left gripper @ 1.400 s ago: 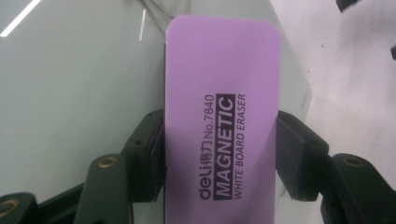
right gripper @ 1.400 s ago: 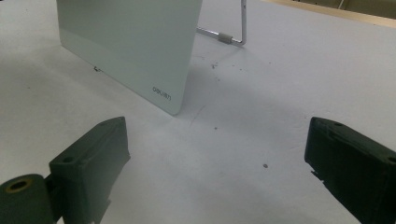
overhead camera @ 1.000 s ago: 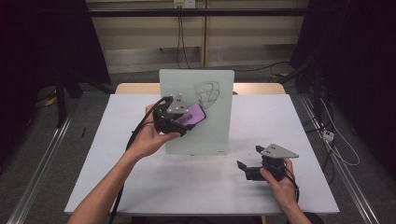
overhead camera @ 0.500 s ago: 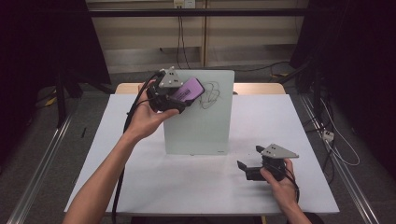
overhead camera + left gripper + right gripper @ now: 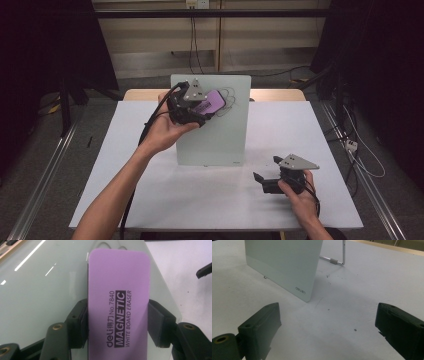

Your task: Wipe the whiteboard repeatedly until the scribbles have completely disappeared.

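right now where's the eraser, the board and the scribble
eraser [image 5: 117,307], left gripper view, middle of its purple face
board [image 5: 212,140], high view, bare glass below the eraser
scribble [image 5: 229,96], high view, loops right of the eraser

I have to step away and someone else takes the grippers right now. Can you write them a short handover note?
Left gripper: shut on the purple eraser, held up at the top of the standing glass board, by the scribbles.
Right gripper: open, nothing between its jaws, low over the white table to the right of the board.
Done: eraser picked up and brought to the marks.
Left: black scribbles show beside the eraser; wipe them off, then set the eraser down.
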Tool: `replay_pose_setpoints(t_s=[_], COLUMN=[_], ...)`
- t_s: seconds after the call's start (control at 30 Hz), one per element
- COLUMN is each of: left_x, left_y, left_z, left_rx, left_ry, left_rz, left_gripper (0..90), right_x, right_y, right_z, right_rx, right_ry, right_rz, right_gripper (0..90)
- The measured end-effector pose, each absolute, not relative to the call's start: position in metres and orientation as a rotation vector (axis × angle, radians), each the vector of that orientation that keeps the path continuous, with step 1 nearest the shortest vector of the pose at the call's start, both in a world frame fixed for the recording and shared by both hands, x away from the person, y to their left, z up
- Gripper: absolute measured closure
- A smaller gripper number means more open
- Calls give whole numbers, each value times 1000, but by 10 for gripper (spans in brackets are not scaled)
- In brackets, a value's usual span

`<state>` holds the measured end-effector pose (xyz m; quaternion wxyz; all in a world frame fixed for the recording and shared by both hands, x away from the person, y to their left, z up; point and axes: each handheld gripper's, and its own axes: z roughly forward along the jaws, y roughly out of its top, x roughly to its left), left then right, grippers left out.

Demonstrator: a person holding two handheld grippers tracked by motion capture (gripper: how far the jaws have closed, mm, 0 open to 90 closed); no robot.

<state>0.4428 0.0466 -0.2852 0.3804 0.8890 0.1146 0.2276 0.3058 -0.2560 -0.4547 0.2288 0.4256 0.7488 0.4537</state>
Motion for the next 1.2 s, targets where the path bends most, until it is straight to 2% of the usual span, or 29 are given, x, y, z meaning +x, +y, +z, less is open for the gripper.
replay_pose_setpoints(t_s=[0.17, 0.3, 0.57, 1.2], left_x=[439, 439, 435, 455], left_y=[39, 34, 25, 48], left_z=[-294, -306, -316, -258], left_rx=[2294, 2313, 2330, 2167], left_ry=[276, 258, 256, 383], left_rz=[564, 470, 445, 550], left_gripper=[409, 409, 409, 409], right_x=[305, 305, 305, 306], right_y=[-257, -257, -257, -257], right_z=[-454, -454, -454, -455], right_rx=[1161, 1160, 1160, 1164], right_ry=[2057, 2055, 2058, 2060], right_rz=[1258, 1257, 1256, 1258], right_gripper=[60, 60, 60, 60])
